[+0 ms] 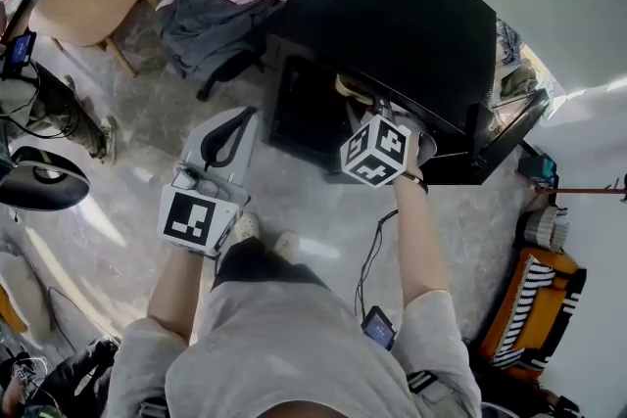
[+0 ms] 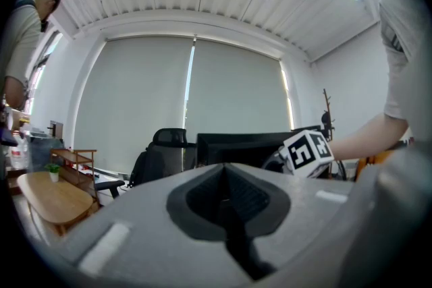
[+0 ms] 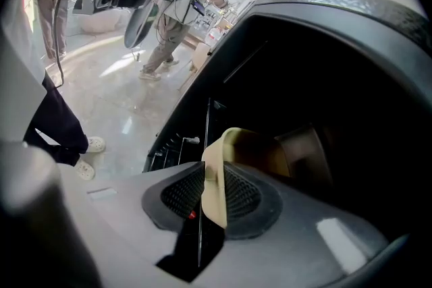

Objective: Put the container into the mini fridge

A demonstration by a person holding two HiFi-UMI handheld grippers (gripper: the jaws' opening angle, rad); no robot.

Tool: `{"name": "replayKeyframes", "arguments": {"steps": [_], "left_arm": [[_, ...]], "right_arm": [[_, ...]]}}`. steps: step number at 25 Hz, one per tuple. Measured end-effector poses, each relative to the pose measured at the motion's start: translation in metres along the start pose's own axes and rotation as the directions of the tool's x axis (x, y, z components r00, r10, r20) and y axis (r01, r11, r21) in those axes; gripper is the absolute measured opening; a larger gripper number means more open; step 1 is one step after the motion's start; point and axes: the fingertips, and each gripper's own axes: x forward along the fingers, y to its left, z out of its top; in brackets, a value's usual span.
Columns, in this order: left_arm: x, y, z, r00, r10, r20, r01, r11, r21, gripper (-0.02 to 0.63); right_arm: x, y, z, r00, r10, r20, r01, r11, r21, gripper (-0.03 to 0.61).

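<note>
Right gripper clamps the container rim, seemingly inside the mini fridge; left gripper clenched, empty.

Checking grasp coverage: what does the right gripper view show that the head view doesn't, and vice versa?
Right gripper view only: the right claw shut on the beige container by its rim, inside the dark cavity, and a bystander behind. Head view only: the right gripper's marker cube and a clothes heap. Both: the black mini fridge, open, container at its mouth.
</note>
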Motion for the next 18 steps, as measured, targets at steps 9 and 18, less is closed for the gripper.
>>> {"name": "replayKeyframes", "arguments": {"steps": [9,18], "left_arm": [[-0.002,0.003,0.0,1.0,-0.003,-0.008,0.003,1.0,0.003,0.002],[-0.006,-0.004,0.003,1.0,-0.019,-0.002,0.019,1.0,0.016,0.002]], "right_arm": [[-0.008,-0.004,0.007,0.994,-0.098,0.051,0.094,0.994,0.061,0.086],[-0.035,-0.008,0.017,0.971,-0.189,0.147,0.162,0.971,0.177,0.058]]}}
